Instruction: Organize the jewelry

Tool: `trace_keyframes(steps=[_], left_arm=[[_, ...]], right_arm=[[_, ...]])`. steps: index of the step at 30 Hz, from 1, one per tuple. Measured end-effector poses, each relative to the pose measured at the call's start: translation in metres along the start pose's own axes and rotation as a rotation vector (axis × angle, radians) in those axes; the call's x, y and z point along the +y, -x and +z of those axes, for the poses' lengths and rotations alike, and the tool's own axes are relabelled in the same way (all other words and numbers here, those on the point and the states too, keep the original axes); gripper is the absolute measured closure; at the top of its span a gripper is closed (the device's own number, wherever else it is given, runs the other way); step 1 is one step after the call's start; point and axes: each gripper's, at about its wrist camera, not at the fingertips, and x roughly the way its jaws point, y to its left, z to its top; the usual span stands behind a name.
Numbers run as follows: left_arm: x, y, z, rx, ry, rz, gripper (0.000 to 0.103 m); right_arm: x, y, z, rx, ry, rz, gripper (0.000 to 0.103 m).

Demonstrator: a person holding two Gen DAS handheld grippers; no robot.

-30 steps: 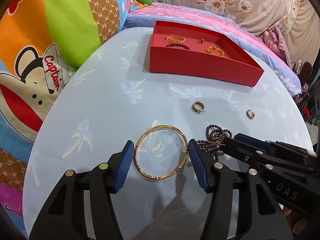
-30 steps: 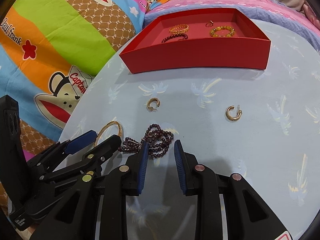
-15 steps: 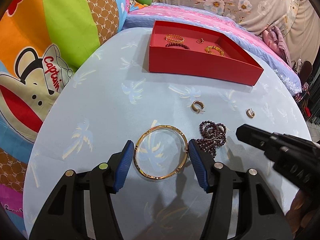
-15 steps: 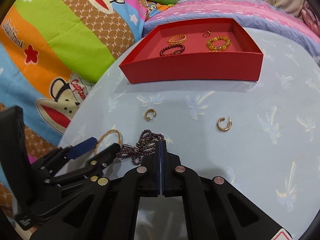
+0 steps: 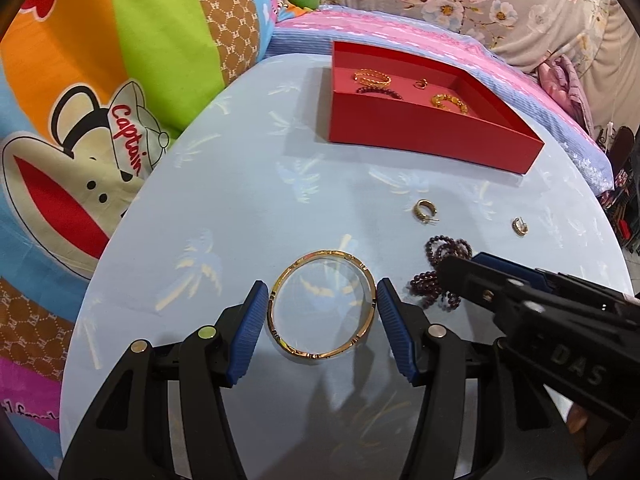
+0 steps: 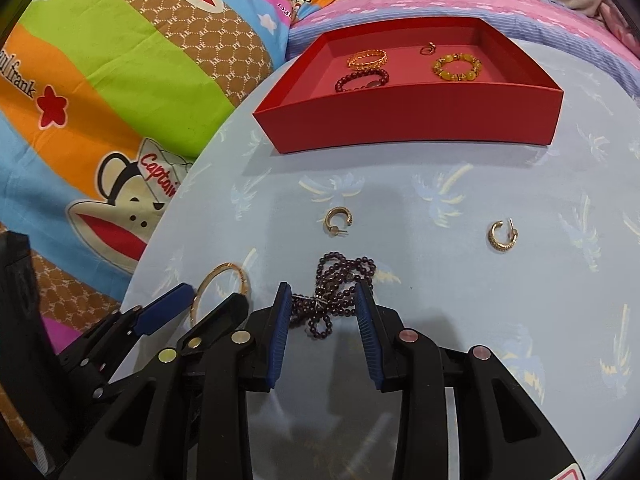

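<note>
A gold bangle [image 5: 323, 307] lies flat on the light blue table, between the open fingers of my left gripper [image 5: 320, 316]; it also shows in the right wrist view [image 6: 218, 290]. A dark purple bead string [image 6: 340, 292] lies bunched between the open fingers of my right gripper [image 6: 324, 316]; it also shows in the left wrist view [image 5: 440, 264]. Two gold hoop earrings [image 6: 339, 220] [image 6: 503, 236] lie beyond it. The red tray [image 6: 420, 124] at the back holds a gold bracelet [image 6: 367, 58], a purple bead bracelet [image 6: 362, 80], a yellow bead bracelet [image 6: 456, 66] and a small ring [image 6: 427, 49].
The table [image 5: 240, 208] is round with a palm-tree print. Colourful cartoon cushions [image 5: 100, 80] press against its left edge. A pink and blue striped bedspread [image 5: 400, 32] lies behind the tray. My right gripper's body [image 5: 540, 320] reaches in low at the right of the left wrist view.
My right gripper closed and lifted back half a second ago. Now it is open again and lowered around the purple bead string. The left gripper and bangle have not moved.
</note>
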Motion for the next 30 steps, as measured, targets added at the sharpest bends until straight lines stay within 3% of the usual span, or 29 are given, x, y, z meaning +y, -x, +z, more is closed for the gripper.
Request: trace_keyframes(steps=[9, 16, 22, 24, 30], left_arm=[[-0.004, 0.000, -0.004, -0.015, -0.038, 0.024, 0.049], [0.000, 0.000, -0.002, -0.012, -0.007, 0.002, 0.049], [0.000, 0.002, -0.002, -0.006, 0.002, -0.006, 0.049], [-0.001, 0.002, -0.002, -0.006, 0.001, -0.004, 0.049], [-0.005, 0.005, -0.003, -0.002, 0.003, -0.028, 0.049]], right_arm=[[-0.007, 0.004, -0.004, 0.010, 0.025, -0.051, 0.069], [-0.013, 0.009, -0.009, 0.010, 0.052, -0.085, 0.073], [-0.009, 0.013, -0.017, 0.016, 0.103, -0.084, 0.087], [-0.009, 0.013, -0.019, 0.020, 0.113, -0.093, 0.098], [-0.013, 0.021, -0.021, -0.007, 0.108, -0.086, 0.099]])
